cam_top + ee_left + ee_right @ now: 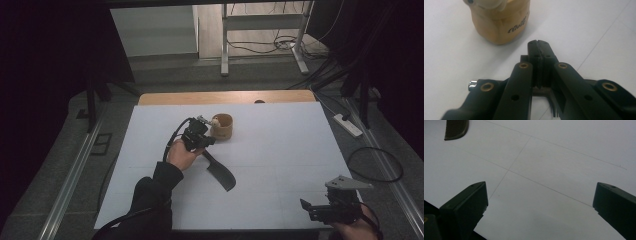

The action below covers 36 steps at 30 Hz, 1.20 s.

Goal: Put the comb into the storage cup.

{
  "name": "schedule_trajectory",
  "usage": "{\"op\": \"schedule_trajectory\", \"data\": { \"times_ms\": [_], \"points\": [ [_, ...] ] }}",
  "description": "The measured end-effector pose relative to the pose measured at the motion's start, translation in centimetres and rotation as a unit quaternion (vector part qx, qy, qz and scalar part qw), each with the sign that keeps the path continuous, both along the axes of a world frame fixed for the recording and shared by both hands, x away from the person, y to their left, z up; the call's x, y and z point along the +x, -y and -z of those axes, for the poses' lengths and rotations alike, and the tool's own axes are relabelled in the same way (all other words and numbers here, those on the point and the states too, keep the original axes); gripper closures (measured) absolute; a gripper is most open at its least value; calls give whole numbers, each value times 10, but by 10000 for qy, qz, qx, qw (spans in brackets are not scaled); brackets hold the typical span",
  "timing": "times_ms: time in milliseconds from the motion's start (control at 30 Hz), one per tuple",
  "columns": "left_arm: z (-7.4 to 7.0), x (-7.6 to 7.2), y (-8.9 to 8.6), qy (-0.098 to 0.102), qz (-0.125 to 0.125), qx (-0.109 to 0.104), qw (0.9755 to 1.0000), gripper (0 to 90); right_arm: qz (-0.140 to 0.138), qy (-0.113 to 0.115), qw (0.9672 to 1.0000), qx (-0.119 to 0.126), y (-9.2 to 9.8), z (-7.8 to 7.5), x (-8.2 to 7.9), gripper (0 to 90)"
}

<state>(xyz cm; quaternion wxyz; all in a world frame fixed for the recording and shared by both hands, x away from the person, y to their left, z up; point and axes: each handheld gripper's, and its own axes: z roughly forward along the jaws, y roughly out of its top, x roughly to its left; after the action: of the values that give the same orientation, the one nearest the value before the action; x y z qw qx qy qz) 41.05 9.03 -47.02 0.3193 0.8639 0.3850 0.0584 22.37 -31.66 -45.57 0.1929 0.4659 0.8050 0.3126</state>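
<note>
The left gripper (206,141) sits just left of centre in the high view, its jaws pressed together; in the left gripper view (539,46) the two black pads meet flat, and a thin toothed edge, which looks like the comb's, shows below them at the bottom of the frame, though whether it is pinched cannot be told; the black comb (220,172) runs from under that gripper down toward the lower middle of the high view, its upper end hidden by the gripper and hand; the tan cup (223,127) stands just beyond the gripper's tip, near but apart; in the left gripper view the cup (501,23) is cut off by the top edge, a pale rounded object in its mouth too cropped to identify; the right gripper (320,209) rests at the lower right, near the near edge of the white table (280,150), its hand partly cut off by the frame; its jaws stand wide apart with nothing between (540,200); the comb's end (456,129) is clipped at the upper left there; bare white surface lies between the grippers and to the right of the cup.
</note>
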Motion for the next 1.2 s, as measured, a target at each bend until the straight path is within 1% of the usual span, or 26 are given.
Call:
{"op": "schedule_trajectory", "data": {
  "times_ms": [33, 67, 100, 200, 233, 267, 300, 333, 367, 467, 567, 700, 733, 767, 900, 1200],
  "points": [
    [4, 2, -1, -49, -32, -1, 10000, 883, -9, 0, 10000, 1, 0, 0, 0, 0],
    [4, 2, -1, -49, -32, -1, 10000, 883, -9, 0, 10000, 1, 0, 0, 0, 0],
    [7, 3, -1, -91, -53, -10, 9999, 883, -20, -2, 10000, 0, 0, 0, 0, 0],
    [13, 5, -2, -125, -83, 49, 9999, 883, -31, -2, 10000, -5, 0, 0, 0, 0],
    [17, 6, -2, -156, -80, 104, 9998, 883, -32, -3, 10000, -6, 0, 0, 0, 0],
    [17, 6, -2, -156, -80, 104, 9998, 883, -35, -4, 10000, -7, 0, 0, 0, 0],
    [22, 7, 0, -197, -96, 147, 9997, 883, -41, -6, 10000, -5, 0, 0, 0, 0],
    [22, 7, 0, -197, -96, 147, 9997, 883, -41, -6, 10000, -5, 0, 0, 0, 0],
    [26, 8, 1, -224, -74, 220, 9995, 883, -53, -7, 10000, -6, 0, 0, 0, 0],
    [30, 9, 2, -262, -48, 268, 9993, 883, -67, -7, 10000, -20, -1, 0, 0, 0],
    [37, 9, 6, -300, -22, 374, 9988, 883, -75, -9, 10000, -27, -1, 0, 0, 0],
    [40, 11, 5, -318, -34, 398, 9987, 883, -76, -7, 10000, -27, -1, 0, -1, 0],
    [41, 12, 5, -302, -27, 418, 9987, 883, -78, -9, 10000, -27, -1, 0, -1, 0],
    [41, 13, 3, -253, -8, 483, 9985, 884, -79, -10, 10000, -30, -1, 0, -1, 0],
    [43, 15, -1, -214, -32, 560, 9982, 883, -77, -15, 10000, -35, -1, 0, -1, 1],
    [47, 18, -10, -245, -141, 657, 9974, 884, -80, -14, 10000, -48, -1, 0, -1, 2]
  ]
}}
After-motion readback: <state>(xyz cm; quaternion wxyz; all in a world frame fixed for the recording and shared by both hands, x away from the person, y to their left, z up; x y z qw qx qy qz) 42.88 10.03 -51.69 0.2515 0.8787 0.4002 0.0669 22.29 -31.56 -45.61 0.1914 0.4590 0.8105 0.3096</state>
